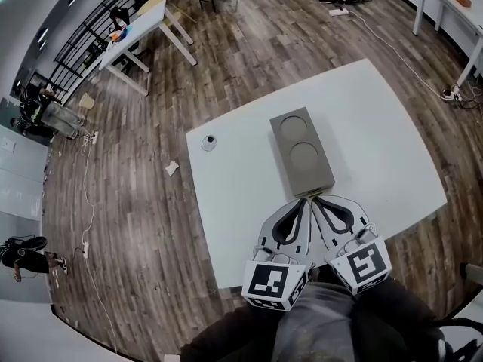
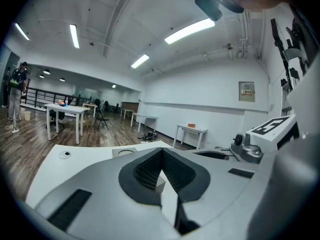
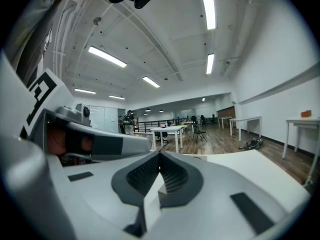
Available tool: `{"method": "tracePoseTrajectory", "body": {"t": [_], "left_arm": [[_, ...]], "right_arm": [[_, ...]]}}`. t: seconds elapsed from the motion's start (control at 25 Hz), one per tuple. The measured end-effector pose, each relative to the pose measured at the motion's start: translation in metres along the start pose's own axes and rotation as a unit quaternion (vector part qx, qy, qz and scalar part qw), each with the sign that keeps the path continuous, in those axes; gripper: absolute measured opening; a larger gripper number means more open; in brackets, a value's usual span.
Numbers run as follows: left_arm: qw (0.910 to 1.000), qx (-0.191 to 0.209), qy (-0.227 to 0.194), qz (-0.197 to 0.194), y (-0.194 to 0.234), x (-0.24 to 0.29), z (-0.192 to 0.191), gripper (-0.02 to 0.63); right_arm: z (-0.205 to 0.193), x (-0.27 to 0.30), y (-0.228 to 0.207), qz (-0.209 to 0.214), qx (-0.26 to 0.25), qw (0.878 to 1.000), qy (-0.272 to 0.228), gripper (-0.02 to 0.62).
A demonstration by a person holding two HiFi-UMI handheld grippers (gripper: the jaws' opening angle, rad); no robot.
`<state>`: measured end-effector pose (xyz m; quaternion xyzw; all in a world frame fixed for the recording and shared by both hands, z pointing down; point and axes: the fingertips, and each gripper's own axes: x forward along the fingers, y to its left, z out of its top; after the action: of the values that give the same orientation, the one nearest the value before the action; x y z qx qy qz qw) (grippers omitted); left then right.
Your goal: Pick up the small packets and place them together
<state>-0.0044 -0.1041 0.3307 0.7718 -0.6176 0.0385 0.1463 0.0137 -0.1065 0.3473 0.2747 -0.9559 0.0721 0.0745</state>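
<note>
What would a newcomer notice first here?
A grey tray with two round hollows lies in the middle of the white table. The left gripper and right gripper sit side by side at its near end, both shut and empty. A small round thing sits near the table's left edge.

Smooth matt white table [image 1: 385, 157], matt grey tray [image 1: 302, 151], wood-plank floor [image 1: 143, 225].

Bright, even light falls from long ceiling strips [image 2: 189, 30], which glare white in both gripper views. The white tabletop [image 1: 377, 149] looks nearly washed out, with only faint, soft shadows. Fisheye distortion bends every edge towards dark corners. Nearest its lens, the left gripper [image 2: 161, 151] blurs.
</note>
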Motion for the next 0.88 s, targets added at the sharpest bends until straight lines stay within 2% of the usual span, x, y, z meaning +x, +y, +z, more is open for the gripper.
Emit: {"method": "tracePoseTrajectory", "body": {"t": [0.48, 0.88], "left_arm": [[0.9984, 0.017, -0.008, -0.053, 0.009, -0.068, -0.008, 0.003], [0.9955, 0.021, -0.018, -0.091, -0.004, -0.089, -0.001, 0.003]], "right_arm": [[-0.006, -0.022, 0.063, -0.067, -0.002, 0.998, -0.013, 0.005], [0.003, -0.044, 0.076, -0.11, -0.009, 0.994, -0.016, 0.005]]}}
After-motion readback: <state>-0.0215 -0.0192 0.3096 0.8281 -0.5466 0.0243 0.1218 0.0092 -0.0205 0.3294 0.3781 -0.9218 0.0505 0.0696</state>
